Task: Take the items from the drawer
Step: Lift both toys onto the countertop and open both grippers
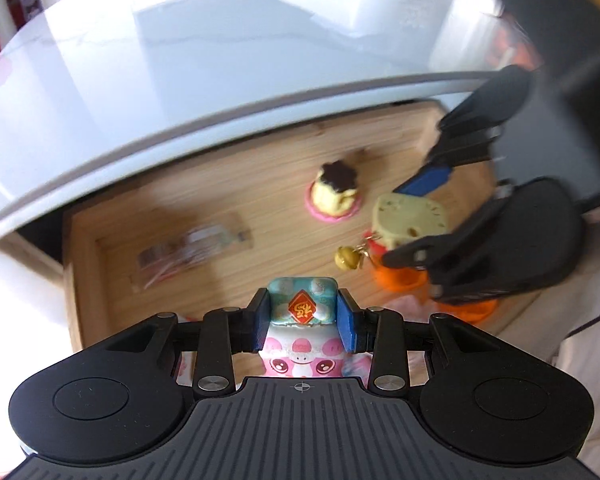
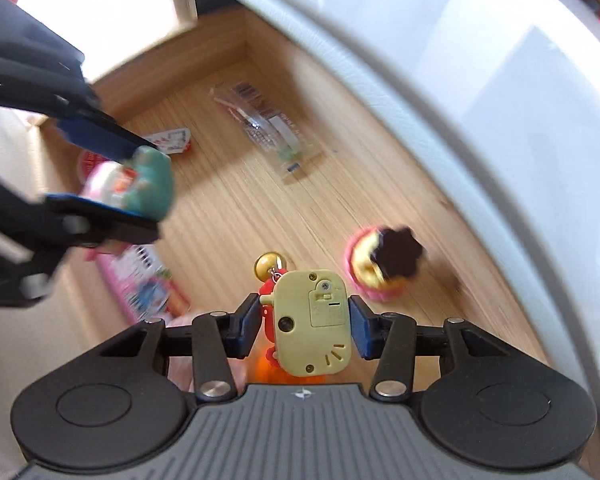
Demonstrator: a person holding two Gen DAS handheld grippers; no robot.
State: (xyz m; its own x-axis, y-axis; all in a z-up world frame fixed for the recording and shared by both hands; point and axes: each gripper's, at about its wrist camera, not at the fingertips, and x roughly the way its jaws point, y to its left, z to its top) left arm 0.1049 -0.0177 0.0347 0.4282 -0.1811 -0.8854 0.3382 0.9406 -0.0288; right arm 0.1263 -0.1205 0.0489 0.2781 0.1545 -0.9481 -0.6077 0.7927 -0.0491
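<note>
The left gripper [image 1: 304, 316] is clamped on a pink-and-teal figurine [image 1: 302, 304] above the open drawer [image 1: 80, 280]; the right gripper [image 2: 305, 320] brackets a yellow toy [image 2: 310, 320], pads at its sides—whether they press I cannot tell. A loose hold could drop it onto the cupcake toy [image 2: 380, 264], and the dangling bell [image 2: 267, 266] may snag. Only a gold character on the figurine's red diamond shows—unreadable.

Bright daylight glares off the white tabletop [image 1: 148, 80]; fisheye bends the edges, and motion blur smears the drawer [image 2: 236, 200] contents.
</note>
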